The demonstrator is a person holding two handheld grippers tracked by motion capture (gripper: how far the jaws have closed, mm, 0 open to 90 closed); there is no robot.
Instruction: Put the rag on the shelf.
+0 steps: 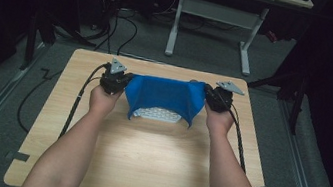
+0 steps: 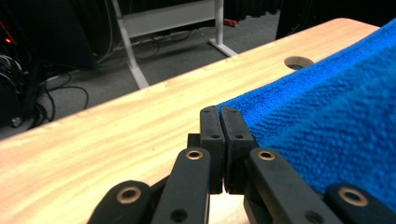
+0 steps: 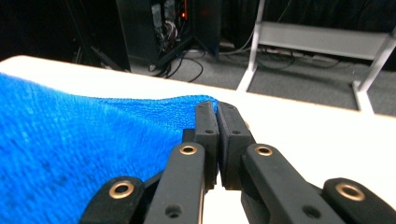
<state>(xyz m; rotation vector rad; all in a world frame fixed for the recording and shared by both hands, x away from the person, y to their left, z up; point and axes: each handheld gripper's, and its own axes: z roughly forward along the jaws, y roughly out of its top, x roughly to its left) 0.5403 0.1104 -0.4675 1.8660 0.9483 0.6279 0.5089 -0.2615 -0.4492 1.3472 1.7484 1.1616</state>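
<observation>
Towel (image 1: 166,96) is a bright royal blue, underside white with a little dotted pattern. Worktop (image 1: 143,161) is pale woodgrain, and both tongs are plain black.

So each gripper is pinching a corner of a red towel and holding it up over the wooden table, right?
Not quite: the towel is blue, not red, as the high view shows. The rest holds: the left gripper and the right gripper each pinch a corner, holding it over the wooden table.
</observation>
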